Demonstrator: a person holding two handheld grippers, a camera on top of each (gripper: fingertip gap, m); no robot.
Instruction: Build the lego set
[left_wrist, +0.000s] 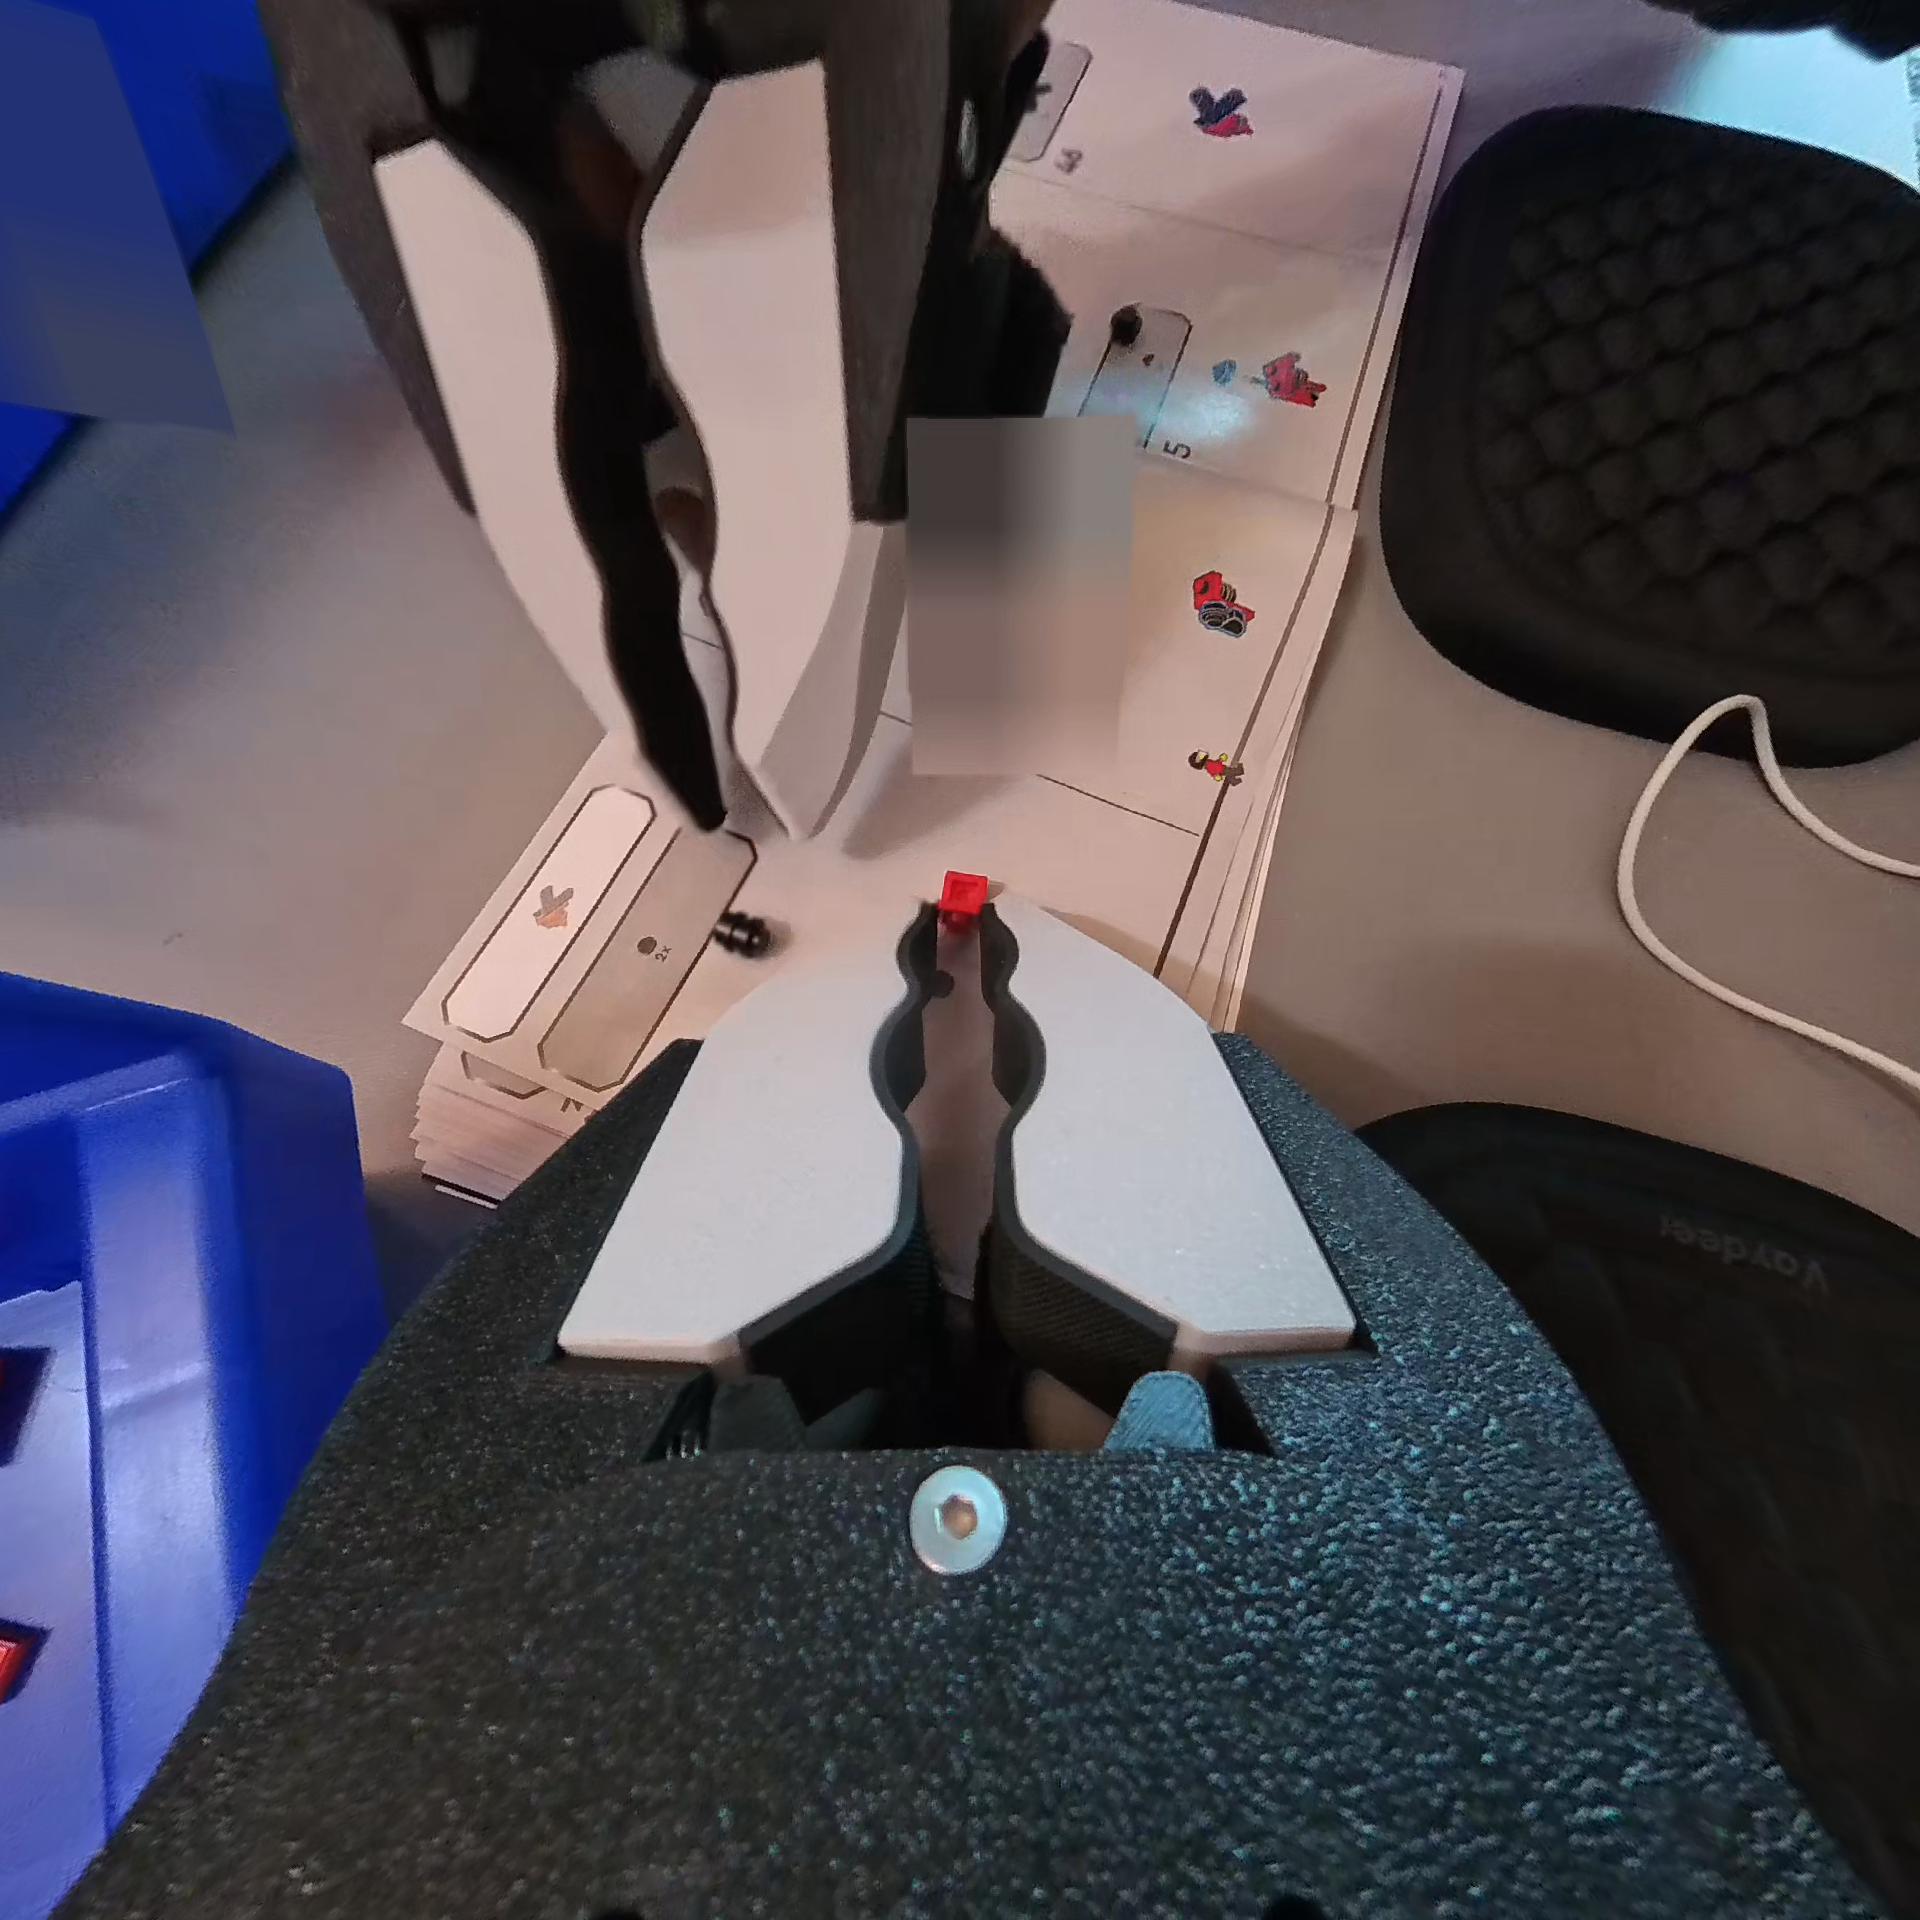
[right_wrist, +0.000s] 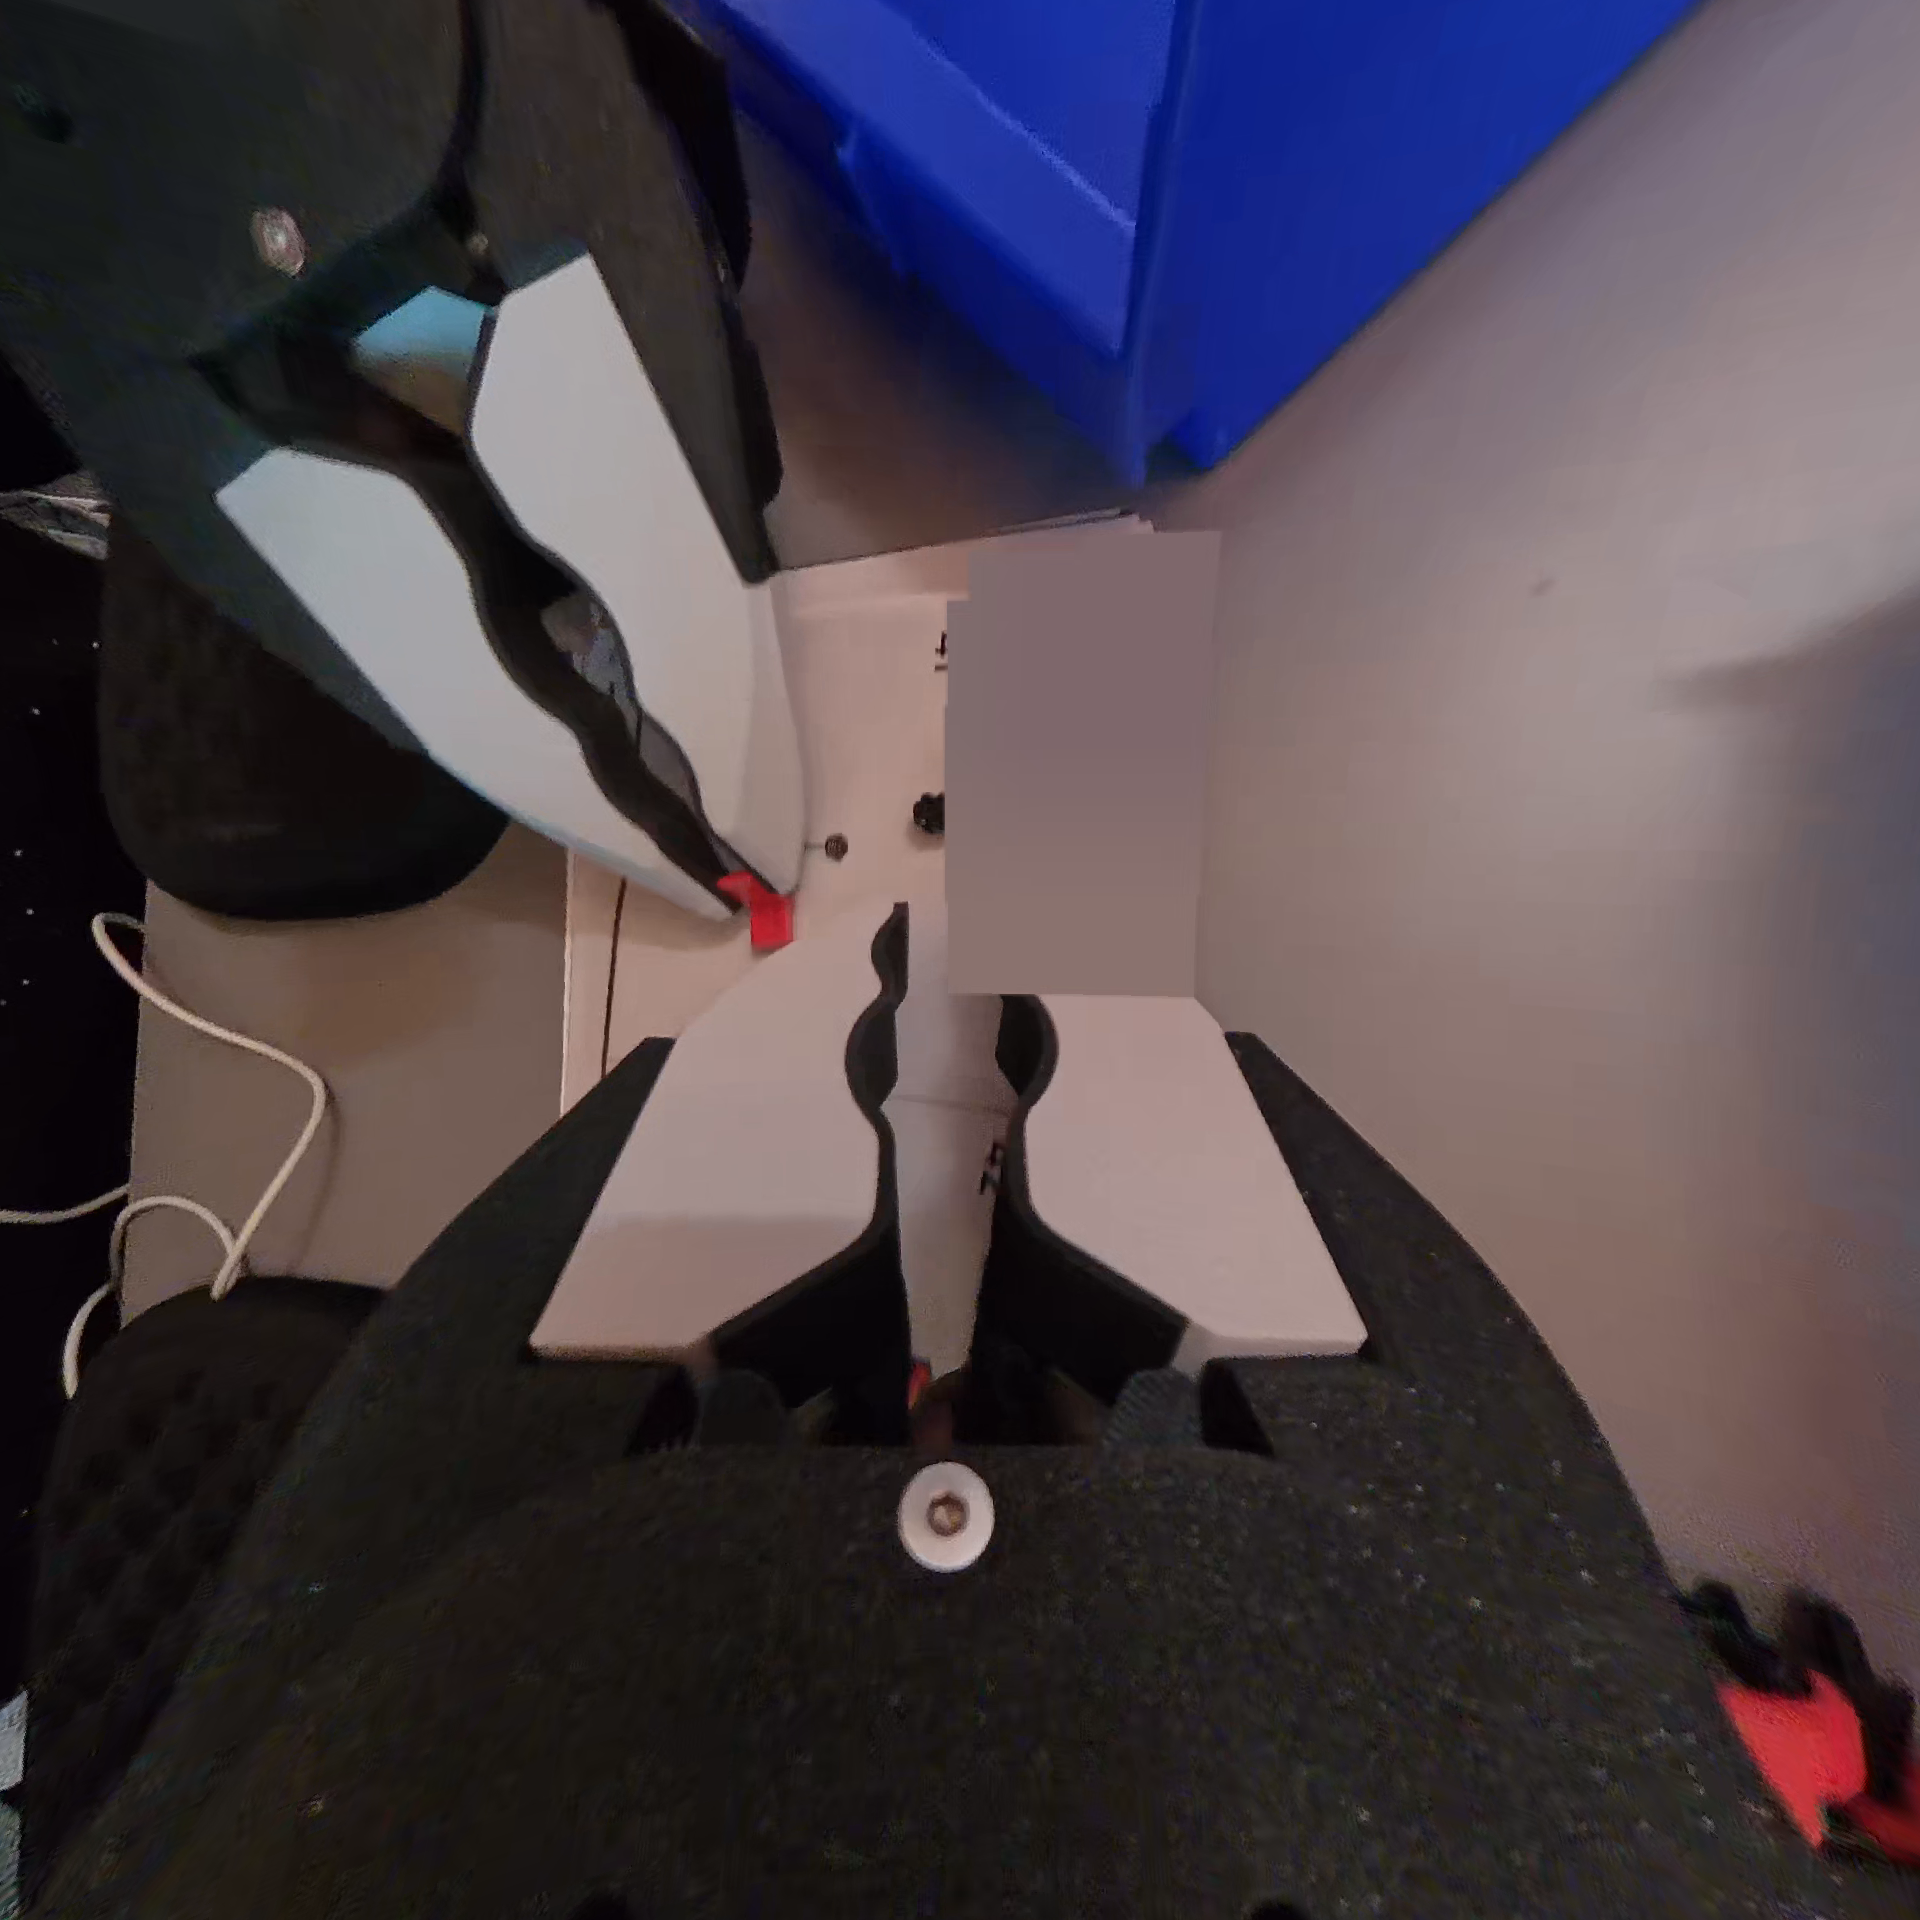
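My left gripper (left_wrist: 956, 920) is shut on a small red brick (left_wrist: 962, 891), pinched at its fingertips just above the printed instruction sheets (left_wrist: 1195, 675). In the right wrist view the left gripper (right_wrist: 750, 896) comes in from the upper left with the red brick (right_wrist: 771, 920) at its tips. My right gripper (right_wrist: 940, 935) is slightly open and empty; a mosaic patch hides its right fingertip. In the left wrist view the right gripper (left_wrist: 758, 826) points down onto the sheets. A small black piece (left_wrist: 744, 932) lies on the paper between the two grippers, and also shows in the right wrist view (right_wrist: 928, 810).
Blue bins stand at the left (left_wrist: 156, 1195) and behind the sheets (right_wrist: 1039, 208). Black cushioned pads (left_wrist: 1662, 416) and a white cable (left_wrist: 1662, 831) lie to the right. A blurred red and black object (right_wrist: 1787, 1745) lies on the table at the lower right.
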